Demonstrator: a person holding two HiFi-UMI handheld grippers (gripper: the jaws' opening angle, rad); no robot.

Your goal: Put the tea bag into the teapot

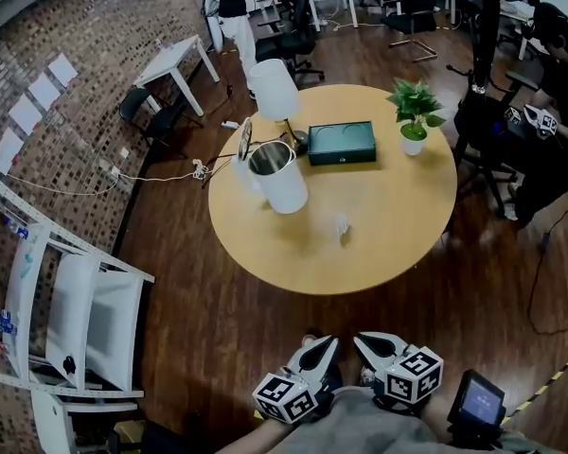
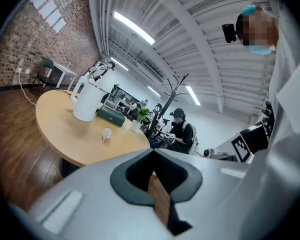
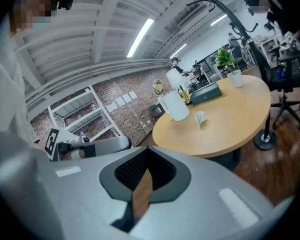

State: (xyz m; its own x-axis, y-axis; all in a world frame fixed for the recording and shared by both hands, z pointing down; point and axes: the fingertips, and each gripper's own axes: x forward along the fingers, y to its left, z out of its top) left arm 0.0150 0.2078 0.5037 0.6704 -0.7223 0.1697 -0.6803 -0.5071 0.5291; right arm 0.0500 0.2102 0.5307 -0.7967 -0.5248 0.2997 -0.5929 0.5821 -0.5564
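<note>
Shelving (image 1: 71, 310) in white stands at the far left of the head view, against a brick wall (image 1: 104, 36). Beyond it, a small white table (image 1: 175, 62) stands with a dark chair (image 1: 156, 116) beside it.

At centre is a round wooden worktop (image 1: 398, 244). On its left part stands the teapot (image 1: 277, 180), white and upright, with its lid (image 1: 244, 140) swung open and its mouth exposed. A white lamp (image 1: 274, 88) stands just behind the teapot. A dark green box (image 1: 342, 143) lies to the right of the lamp, closed and flat. The tea bag (image 1: 341, 226) lies on the bare worktop, to the right of the teapot and nearer the front edge. It is clear of the teapot and touches no other item. A potted plant (image 1: 415, 112) in a white pot stands at the back right of the worktop.

The left tongs (image 1: 322, 346) are held low against the person's body, well short of the worktop. The left gripper view shows the jaws clenched together with nothing between them. The right tongs (image 1: 369, 343) sit just beside them at the same height. The right gripper view likewise shows the jaws closed tip to tip, with nothing in their grasp. Neither tool touches the tea bag or the teapot.

At the right edge, a seated person (image 1: 559, 74) in dark clothing occupies an office chair, well apart from the worktop.
</note>
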